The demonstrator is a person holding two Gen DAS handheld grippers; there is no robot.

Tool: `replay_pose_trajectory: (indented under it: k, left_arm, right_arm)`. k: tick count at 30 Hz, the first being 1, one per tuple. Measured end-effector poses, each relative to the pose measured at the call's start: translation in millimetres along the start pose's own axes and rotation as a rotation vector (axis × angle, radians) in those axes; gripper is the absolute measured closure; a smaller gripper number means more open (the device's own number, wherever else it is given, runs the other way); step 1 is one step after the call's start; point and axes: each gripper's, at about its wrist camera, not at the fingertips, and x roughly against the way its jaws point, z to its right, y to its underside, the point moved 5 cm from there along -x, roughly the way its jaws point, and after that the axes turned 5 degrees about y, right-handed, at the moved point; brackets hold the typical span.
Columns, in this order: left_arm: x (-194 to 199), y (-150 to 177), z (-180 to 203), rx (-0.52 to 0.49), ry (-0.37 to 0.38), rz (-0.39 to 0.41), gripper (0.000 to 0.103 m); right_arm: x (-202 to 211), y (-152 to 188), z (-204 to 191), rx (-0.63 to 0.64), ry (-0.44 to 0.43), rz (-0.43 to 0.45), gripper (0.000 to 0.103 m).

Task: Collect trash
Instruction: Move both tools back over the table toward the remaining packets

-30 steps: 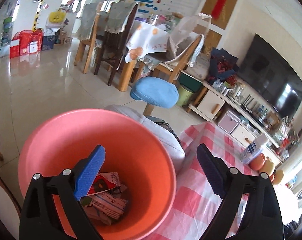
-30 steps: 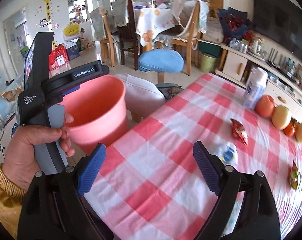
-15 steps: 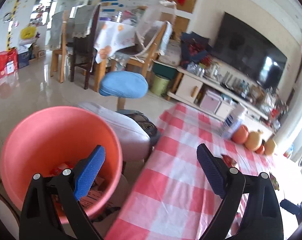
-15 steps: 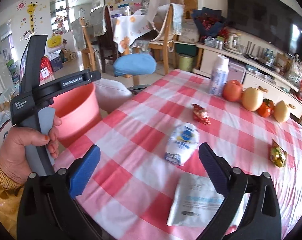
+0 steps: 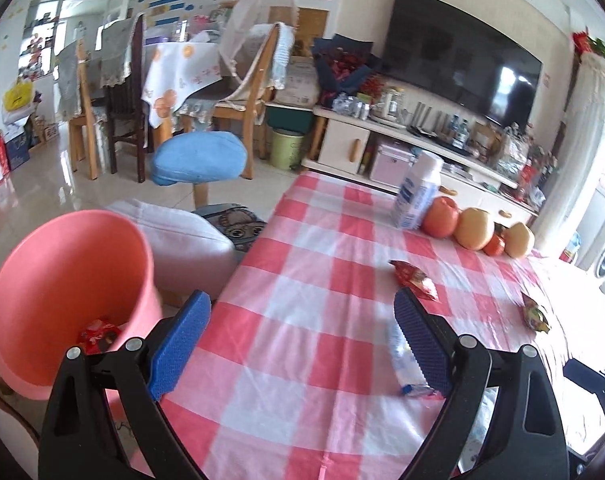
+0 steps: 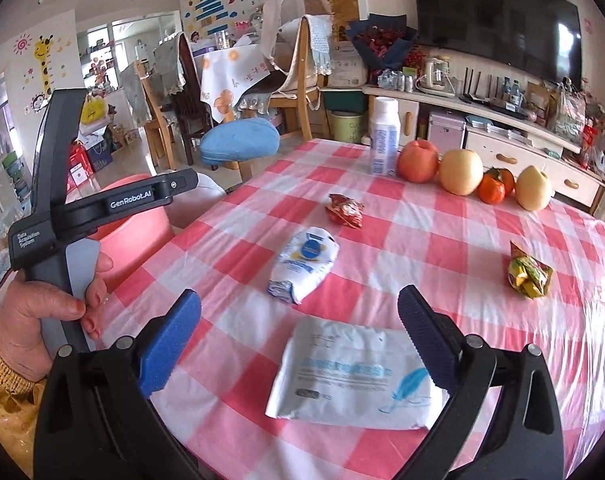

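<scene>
A pink bin (image 5: 58, 292) stands off the table's left edge with wrappers inside; it also shows in the right wrist view (image 6: 136, 236). My left gripper (image 5: 302, 340) is open and empty over the checked tablecloth (image 5: 302, 280). My right gripper (image 6: 300, 340) is open and empty, just above a flat white packet (image 6: 350, 376). Beyond lie a white-and-blue pouch (image 6: 306, 264), a red wrapper (image 6: 344, 210) and a yellow-green wrapper (image 6: 528, 272). The left wrist view shows the red wrapper (image 5: 414, 280), the pouch (image 5: 398, 352) and the yellow-green wrapper (image 5: 534, 314).
A white bottle (image 6: 384, 142) and several fruits (image 6: 460, 172) stand in a row at the table's far side. A blue stool (image 5: 200, 158) and a grey cushion (image 5: 182, 240) sit beyond the bin. Chairs and a TV cabinet stand further back.
Both grippers have swung right, from over the pink bin toward the table. The bin has slid to the left of both views and the trash on the cloth has come into view.
</scene>
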Motion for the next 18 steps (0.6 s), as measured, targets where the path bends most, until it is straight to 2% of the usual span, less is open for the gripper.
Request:
replay_pose_trajectory:
  k: [10, 18]
  left_arm:
    - [-2, 15, 57, -0.098, 0.084, -0.031, 0.011]
    - [-17, 28, 93, -0.182, 0.135, -0.098, 0.011]
  right_arm:
    - [8, 7, 44, -0.093, 0.01, -0.013, 0.004]
    - [18, 8, 94, -0.179, 0.04, -0.004, 0.004]
